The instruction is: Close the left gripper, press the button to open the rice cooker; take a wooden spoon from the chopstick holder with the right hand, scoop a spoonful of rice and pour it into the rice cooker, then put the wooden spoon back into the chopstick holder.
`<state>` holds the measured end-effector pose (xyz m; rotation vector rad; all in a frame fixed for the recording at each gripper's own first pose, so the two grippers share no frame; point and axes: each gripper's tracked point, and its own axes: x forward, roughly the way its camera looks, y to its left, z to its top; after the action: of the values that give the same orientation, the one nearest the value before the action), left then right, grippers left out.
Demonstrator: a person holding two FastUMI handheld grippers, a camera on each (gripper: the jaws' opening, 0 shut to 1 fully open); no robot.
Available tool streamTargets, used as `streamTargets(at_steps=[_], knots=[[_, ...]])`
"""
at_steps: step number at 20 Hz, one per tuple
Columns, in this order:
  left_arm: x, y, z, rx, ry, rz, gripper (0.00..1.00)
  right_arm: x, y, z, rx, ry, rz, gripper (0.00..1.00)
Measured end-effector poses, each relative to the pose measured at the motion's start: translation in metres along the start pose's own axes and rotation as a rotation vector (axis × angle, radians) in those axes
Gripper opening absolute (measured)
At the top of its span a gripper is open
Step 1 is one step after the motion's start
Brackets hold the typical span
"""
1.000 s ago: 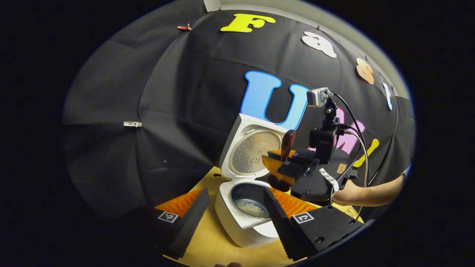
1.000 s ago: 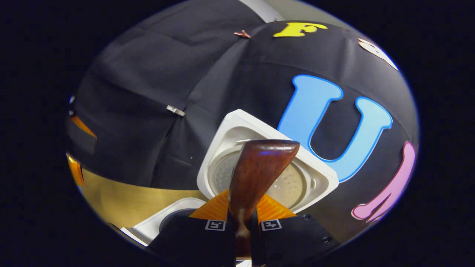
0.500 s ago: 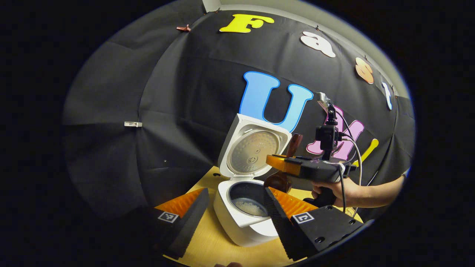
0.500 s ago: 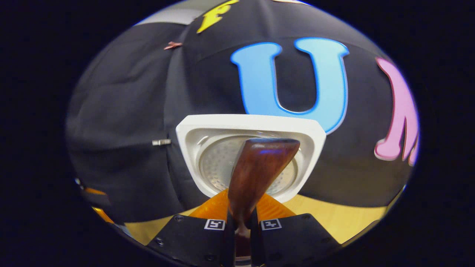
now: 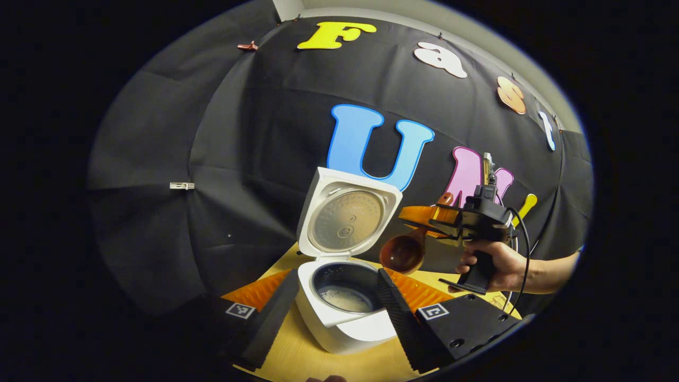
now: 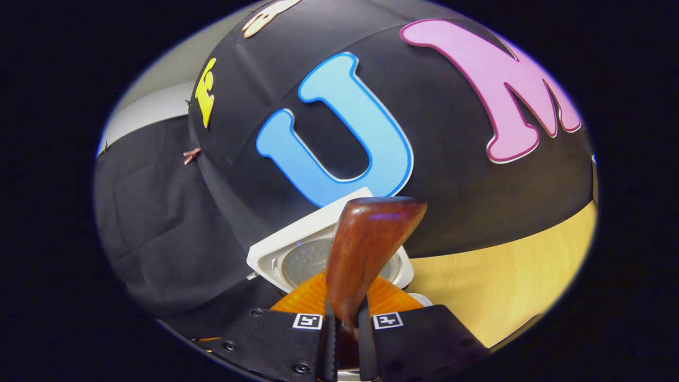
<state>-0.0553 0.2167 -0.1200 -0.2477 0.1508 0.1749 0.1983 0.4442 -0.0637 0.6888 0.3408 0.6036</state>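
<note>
The white rice cooker (image 5: 339, 329) stands open on the wooden table, its lid (image 5: 347, 220) upright, with a little rice (image 5: 345, 298) in the dark inner pot. My left gripper (image 5: 334, 318) hovers open in front of the cooker, fingers apart on either side of it in the left gripper view. To the right of the cooker and above its rim, a hand (image 5: 496, 265) holds my right gripper (image 5: 424, 220), shut on the brown wooden spoon (image 5: 401, 253), whose bowl hangs down-left. In the right gripper view the wooden spoon (image 6: 371, 244) juts out from my right gripper (image 6: 345, 323) before the cooker lid (image 6: 297, 254).
The light wooden table (image 6: 504, 286) stretches to the right of the cooker. The black cloth wall stands close behind the lid. A cable (image 5: 522, 254) loops from the right gripper over the forearm (image 5: 551, 270).
The right gripper has drawn back to the right from over the pot and rolled, so the spoon's bowl now hangs beside the cooker. The left gripper has shifted slightly and stays open.
</note>
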Motion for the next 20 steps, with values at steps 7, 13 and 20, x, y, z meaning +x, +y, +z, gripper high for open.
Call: streamTargets(at_steps=[7, 13, 20], knots=[[0.020, -0.058, 0.012, 0.040, -0.022, -0.039, 0.95, -0.127, -0.104, 0.107, 0.024, -0.184, -0.077, 0.20], [0.043, -0.109, 0.011, 0.066, -0.012, -0.093, 0.95, -0.239, -0.207, 0.165, -0.045, -0.289, -0.243, 0.20], [0.054, -0.151, 0.010, 0.091, 0.008, -0.119, 0.95, -0.348, -0.330, 0.167, -0.093, -0.290, -0.465, 0.20]])
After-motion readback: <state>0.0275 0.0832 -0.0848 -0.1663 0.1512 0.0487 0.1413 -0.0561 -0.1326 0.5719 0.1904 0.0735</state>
